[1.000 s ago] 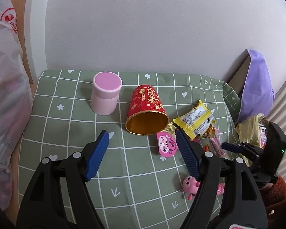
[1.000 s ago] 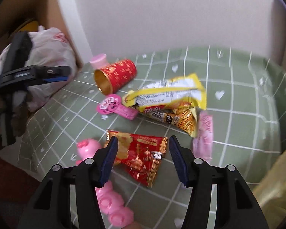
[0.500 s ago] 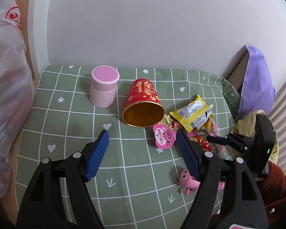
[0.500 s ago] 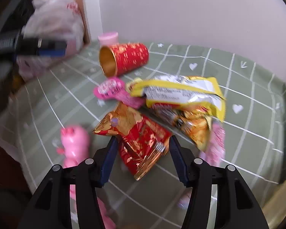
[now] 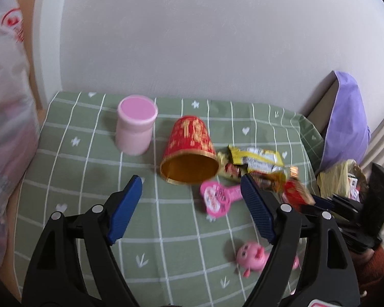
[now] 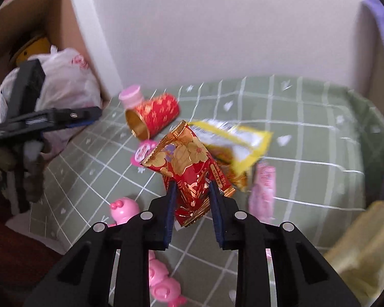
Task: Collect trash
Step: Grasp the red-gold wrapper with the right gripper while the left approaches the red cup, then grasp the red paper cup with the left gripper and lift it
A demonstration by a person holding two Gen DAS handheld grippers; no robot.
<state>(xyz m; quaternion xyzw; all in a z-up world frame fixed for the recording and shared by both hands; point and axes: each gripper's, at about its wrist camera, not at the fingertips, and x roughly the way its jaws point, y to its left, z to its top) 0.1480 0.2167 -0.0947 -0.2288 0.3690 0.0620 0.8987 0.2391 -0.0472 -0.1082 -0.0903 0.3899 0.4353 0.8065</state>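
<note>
Right gripper [image 6: 190, 188] clenched a red-and-gold wrapper [image 6: 185, 163], raised off the green checked cloth [image 6: 307, 138]; left gripper [image 5: 192, 192] gaped, holding nothing. Red cup [image 5: 189, 151] lay tipped beside it

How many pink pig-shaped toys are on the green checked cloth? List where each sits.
2, as far as shows: one pink pig-shaped toy left of the right gripper, another below it, partly hidden by the gripper.

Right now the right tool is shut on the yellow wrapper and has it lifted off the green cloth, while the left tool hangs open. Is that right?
Not quite. The right tool is shut on the red wrapper, not the yellow wrapper, which lies behind it on the cloth. The right wrist view shows this. The rest holds: the red wrapper is lifted and the left tool hangs open.
</note>
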